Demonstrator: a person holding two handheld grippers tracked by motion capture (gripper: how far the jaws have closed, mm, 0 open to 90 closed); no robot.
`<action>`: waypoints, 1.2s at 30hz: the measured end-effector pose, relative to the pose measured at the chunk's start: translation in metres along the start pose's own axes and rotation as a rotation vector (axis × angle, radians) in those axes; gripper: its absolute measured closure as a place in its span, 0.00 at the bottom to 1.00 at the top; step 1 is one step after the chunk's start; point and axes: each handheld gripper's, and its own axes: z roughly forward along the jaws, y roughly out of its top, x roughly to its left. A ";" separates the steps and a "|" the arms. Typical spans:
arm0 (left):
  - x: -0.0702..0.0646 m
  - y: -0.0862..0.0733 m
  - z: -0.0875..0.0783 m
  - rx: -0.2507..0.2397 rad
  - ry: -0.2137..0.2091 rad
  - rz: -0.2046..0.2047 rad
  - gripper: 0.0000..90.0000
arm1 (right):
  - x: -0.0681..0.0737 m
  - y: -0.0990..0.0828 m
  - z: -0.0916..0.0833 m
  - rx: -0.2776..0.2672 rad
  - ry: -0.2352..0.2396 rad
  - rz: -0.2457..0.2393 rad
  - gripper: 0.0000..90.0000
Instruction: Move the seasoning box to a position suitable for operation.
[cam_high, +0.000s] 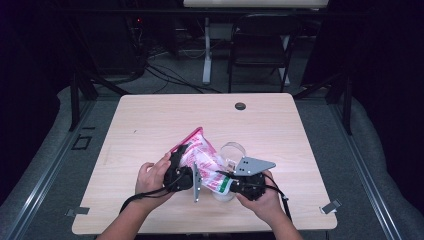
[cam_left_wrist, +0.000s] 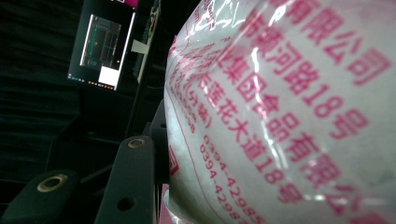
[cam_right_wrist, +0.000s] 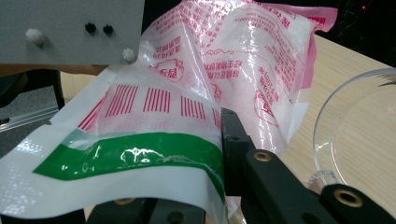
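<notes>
A pink-and-white printed plastic bag (cam_high: 202, 155) of white powder is held up over the table between both hands. My left gripper (cam_high: 182, 162) is shut on the bag's left side; in the left gripper view the bag (cam_left_wrist: 280, 112) bulges against one black finger (cam_left_wrist: 133, 177). My right gripper (cam_high: 225, 177) is shut on the bag's lower end, where a green strip (cam_right_wrist: 130, 156) runs across the white film and folds into the jaws (cam_right_wrist: 196, 186). A clear round bowl (cam_high: 233, 150) stands on the table just behind the right gripper and appears beside the bag in the right gripper view (cam_right_wrist: 359, 126).
The wooden table (cam_high: 150, 120) has a dark cable grommet (cam_high: 240, 106) near its far edge. A folding chair (cam_high: 260, 45) and a desk leg stand beyond it. The left gripper's grey plate (cam_right_wrist: 70, 30) hangs close above the bag. A lit monitor (cam_left_wrist: 100, 46) glows in the dark room.
</notes>
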 end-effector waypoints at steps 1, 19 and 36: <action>0.000 0.000 0.000 0.000 0.001 0.004 0.67 | 0.000 -0.001 0.001 0.006 -0.001 -0.005 1.00; 0.000 -0.001 -0.001 0.013 0.011 0.050 0.67 | 0.001 -0.004 0.006 0.025 -0.005 -0.010 1.00; -0.003 -0.003 -0.002 0.037 0.010 0.098 0.67 | 0.001 -0.009 0.011 0.037 -0.005 -0.012 1.00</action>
